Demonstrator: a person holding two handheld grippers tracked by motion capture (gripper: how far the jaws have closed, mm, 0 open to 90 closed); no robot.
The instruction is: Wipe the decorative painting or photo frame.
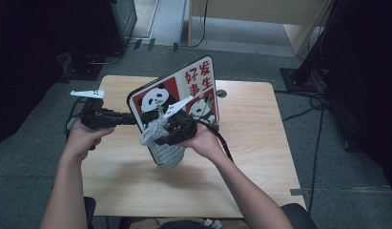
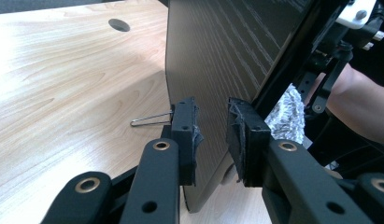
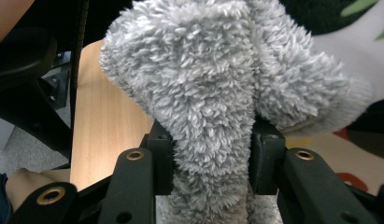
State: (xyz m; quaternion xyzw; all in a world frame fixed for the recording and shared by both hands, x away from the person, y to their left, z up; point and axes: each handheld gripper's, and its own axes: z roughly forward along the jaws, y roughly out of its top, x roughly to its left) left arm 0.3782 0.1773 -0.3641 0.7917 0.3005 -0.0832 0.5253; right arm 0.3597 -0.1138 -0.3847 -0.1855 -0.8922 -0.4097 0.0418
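A board (image 1: 198, 78) printed with pandas and red characters stands tilted on the wooden table (image 1: 260, 143). My left gripper (image 1: 129, 119) is shut on its left edge. In the left gripper view the jaws (image 2: 210, 135) clamp the board's dark wood-grain back (image 2: 227, 56). A fluffy grey cloth (image 1: 153, 131) is pressed against the board's front lower part, with my right gripper (image 1: 158, 138) shut on it. The right gripper view shows the cloth (image 3: 203, 79) bunched between the jaws (image 3: 210, 161), and the printed board (image 3: 320, 149) behind it. The cloth (image 2: 285, 114) also peeks past the board's edge.
A round cable hole (image 1: 221, 93) sits at the table's far middle. A thin metal wire (image 2: 150, 120) pokes out beside my left jaw. Dark equipment stands and cables (image 1: 308, 102) occupy the floor to the right and back left.
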